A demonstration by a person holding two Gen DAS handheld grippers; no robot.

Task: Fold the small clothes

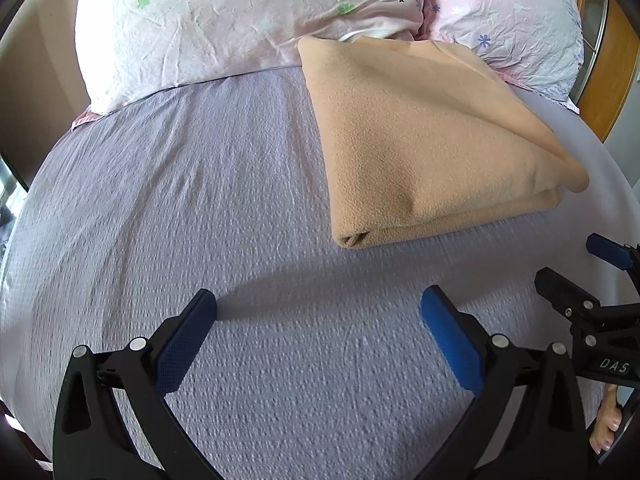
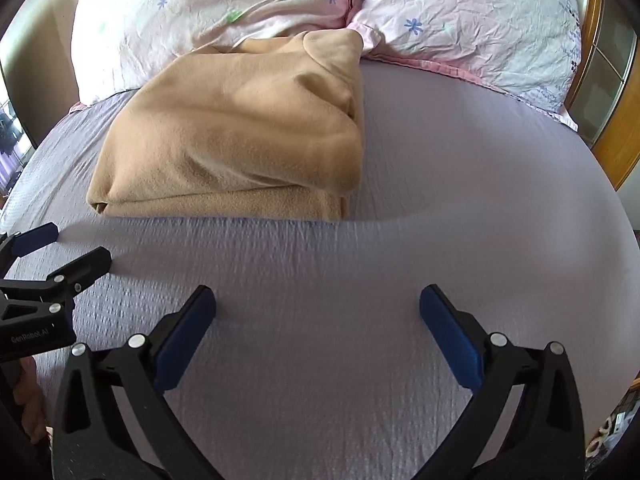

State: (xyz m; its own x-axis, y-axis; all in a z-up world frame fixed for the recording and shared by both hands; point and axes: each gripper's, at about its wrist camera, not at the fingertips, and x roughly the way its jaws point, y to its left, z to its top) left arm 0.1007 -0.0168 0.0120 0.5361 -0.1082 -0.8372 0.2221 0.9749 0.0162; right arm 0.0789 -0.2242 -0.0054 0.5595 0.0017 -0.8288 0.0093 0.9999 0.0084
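A lilac, waffle-textured bedspread (image 1: 200, 208) covers a bed whose head end carries two crumpled pale pink pillows printed with small flowers and a tree (image 1: 192, 20). The task's thing, a peach-tan fleece cloth folded into a thick rectangular stack (image 1: 420, 140), lies on the bedspread with its far edge touching the pillows, at the seam where the two meet.

The left gripper (image 1: 318, 312) hovers over bare bedspread on the near side of the stack, well apart from it, its blue-padded fingers (image 1: 452, 344) spread wide and holding nothing. The right gripper (image 2: 318, 312) hovers just beside it, also nearer than the stack, equally wide and empty.

The stack looks already folded several times over, so the task seems near its end or between pieces. The fleece looks soft and springy, and its upper layer bulges in loose ridges; if one gripper pinches only that top layer, the layers beneath would likely slide apart and undo the fold. A grip reaching too deep could also catch the bedspread and drag it along.
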